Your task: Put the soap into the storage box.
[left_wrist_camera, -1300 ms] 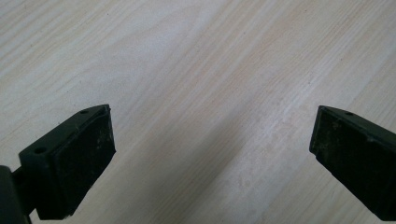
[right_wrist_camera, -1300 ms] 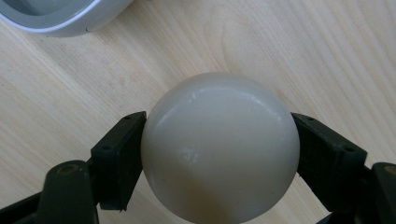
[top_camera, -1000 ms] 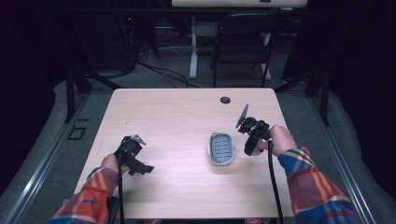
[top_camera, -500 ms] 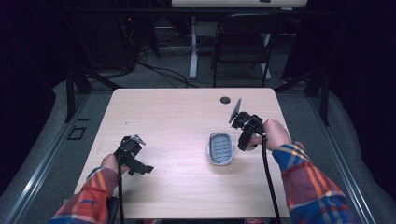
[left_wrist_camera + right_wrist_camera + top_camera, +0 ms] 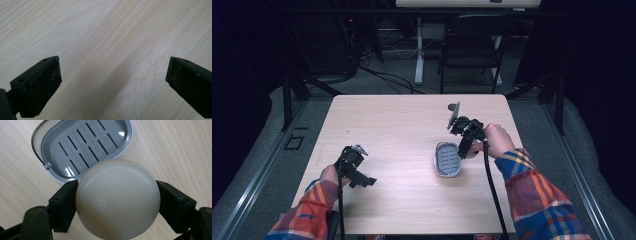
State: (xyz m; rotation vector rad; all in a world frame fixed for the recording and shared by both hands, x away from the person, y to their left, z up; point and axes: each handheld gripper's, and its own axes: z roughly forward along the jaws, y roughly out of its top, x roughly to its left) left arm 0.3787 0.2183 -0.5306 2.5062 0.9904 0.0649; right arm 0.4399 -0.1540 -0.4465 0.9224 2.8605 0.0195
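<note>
The right tongs [image 5: 117,202] squeeze the round white soap [image 5: 117,198] and have moved over beside the grey soap dish [image 5: 448,160], ready to drop it. The left tongs [image 5: 112,82] stay open above the worktop [image 5: 392,125].

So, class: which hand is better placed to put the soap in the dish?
Right. Its tongs already grip the soap beside the dish; the left tongs hang open over bare table.

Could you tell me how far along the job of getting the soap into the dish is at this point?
Done: the right gripper is clamped on the round soap and holds it just beside the grey soap dish.
In hand: carrying it over the dish.
Left: lowering it onto the slotted tray, which has nothing in it, and letting go.
The left gripper is open above bare table.
</note>
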